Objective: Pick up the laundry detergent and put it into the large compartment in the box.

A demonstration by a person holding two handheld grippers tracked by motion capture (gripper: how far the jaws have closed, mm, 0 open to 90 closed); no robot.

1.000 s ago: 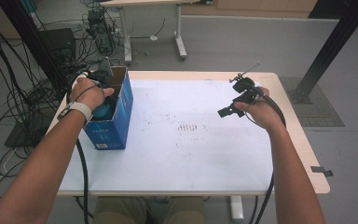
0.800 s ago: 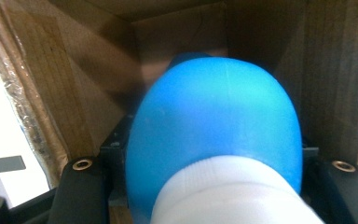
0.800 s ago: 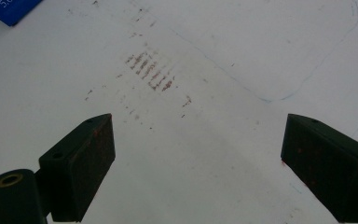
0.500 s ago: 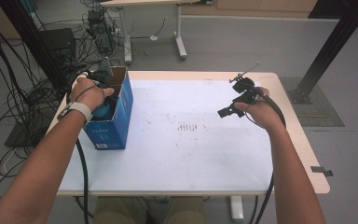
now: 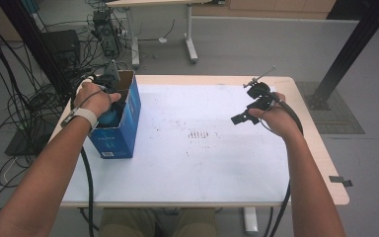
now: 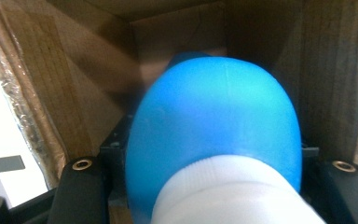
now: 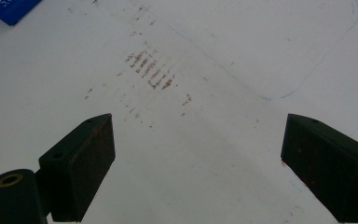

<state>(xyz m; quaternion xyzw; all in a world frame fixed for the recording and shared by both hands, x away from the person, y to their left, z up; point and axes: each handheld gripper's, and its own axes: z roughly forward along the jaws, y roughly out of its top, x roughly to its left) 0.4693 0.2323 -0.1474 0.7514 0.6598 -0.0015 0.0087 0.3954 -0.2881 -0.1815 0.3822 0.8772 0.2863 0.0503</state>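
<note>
White tabletop [image 5: 217, 163] under me, scuffed with rusty marks near its middle; grey floor and cable tangle beyond. Blue cardboard box [image 5: 121, 133] stands open at the table's left edge. My left gripper [image 6: 214, 186] is down inside it, jaws clamped on either side of a blue bottle [image 6: 214, 121] with a white ribbed cap [image 6: 228, 196] toward me; brown box walls close around. From the high view, my left hand [image 5: 94, 98] sits at the box mouth. My right gripper [image 7: 198, 163] hovers over bare table on the right side, jaws spread wide, nothing between them, well apart from the box.
</note>
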